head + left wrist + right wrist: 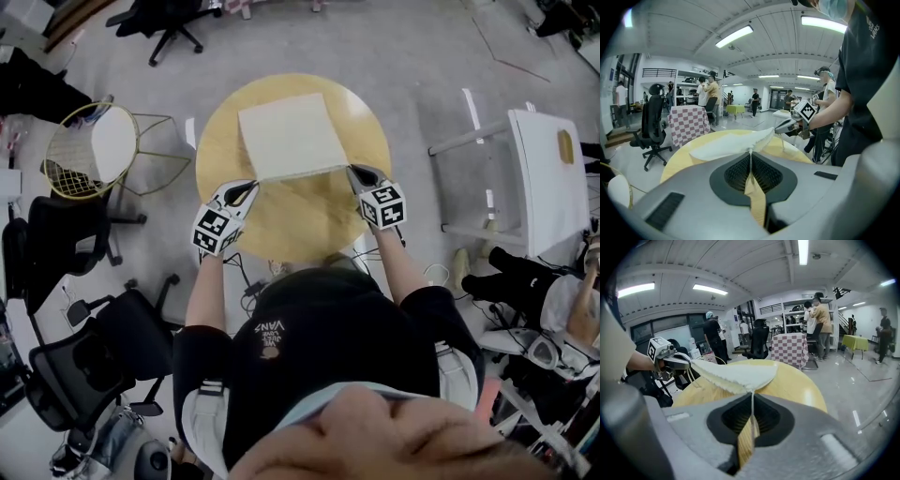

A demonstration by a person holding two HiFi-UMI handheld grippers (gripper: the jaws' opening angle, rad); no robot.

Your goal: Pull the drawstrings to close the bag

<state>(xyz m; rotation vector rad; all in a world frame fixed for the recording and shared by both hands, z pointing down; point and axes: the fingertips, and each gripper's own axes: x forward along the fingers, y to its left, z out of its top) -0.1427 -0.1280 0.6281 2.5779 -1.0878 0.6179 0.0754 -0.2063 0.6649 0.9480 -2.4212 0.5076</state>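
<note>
A flat cream drawstring bag point(289, 136) lies on the round yellow table point(309, 225). My left gripper point(251, 186) is at the bag's near left corner and my right gripper point(352, 172) at its near right corner. In the left gripper view the jaws point(751, 153) are shut on a thin cream drawstring point(750, 159) that runs up to the bag point(731, 145); the right gripper point(785, 125) shows beyond. In the right gripper view the jaws point(752, 393) are shut on the other drawstring point(752, 401), below the bag's gathered corner point(736, 373); the left gripper point(675, 363) holds the far corner.
A gold wire chair point(94, 150) stands left of the table, with black office chairs point(66, 234) nearer. A white table point(548, 178) stands to the right. The person's body fills the near side. Other people and a checkered table point(689, 123) are in the background.
</note>
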